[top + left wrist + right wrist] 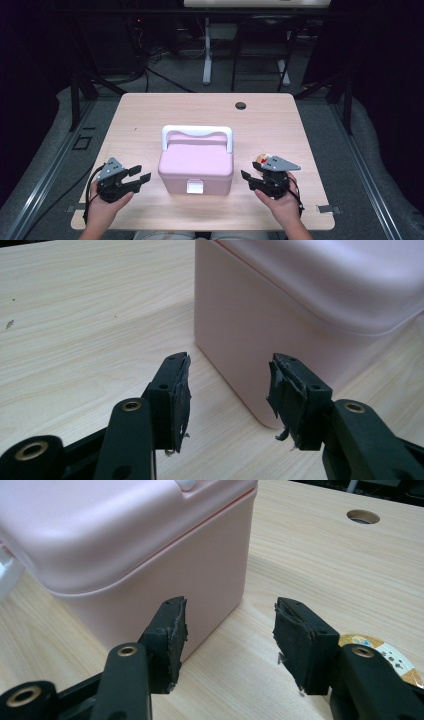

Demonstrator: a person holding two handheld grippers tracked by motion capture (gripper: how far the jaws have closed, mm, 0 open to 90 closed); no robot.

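My left gripper (143, 176) and right gripper (246, 176) are both hanging released, jaws apart and gripping nothing, flanking the pale pink plastic box with a white handle and white front latch (196, 161) sitting mid-table. Its lid is lying closed, so everything is left. A small round gold-patterned item (387, 655) is waiting by my right gripper.

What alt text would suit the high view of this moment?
A closed pale pink plastic box with a white handle and white front latch sits mid-way on a light wooden table. The left hand-held gripper and right hand-held gripper flank it, both open and empty. A small round gold-patterned object lies by the right one.
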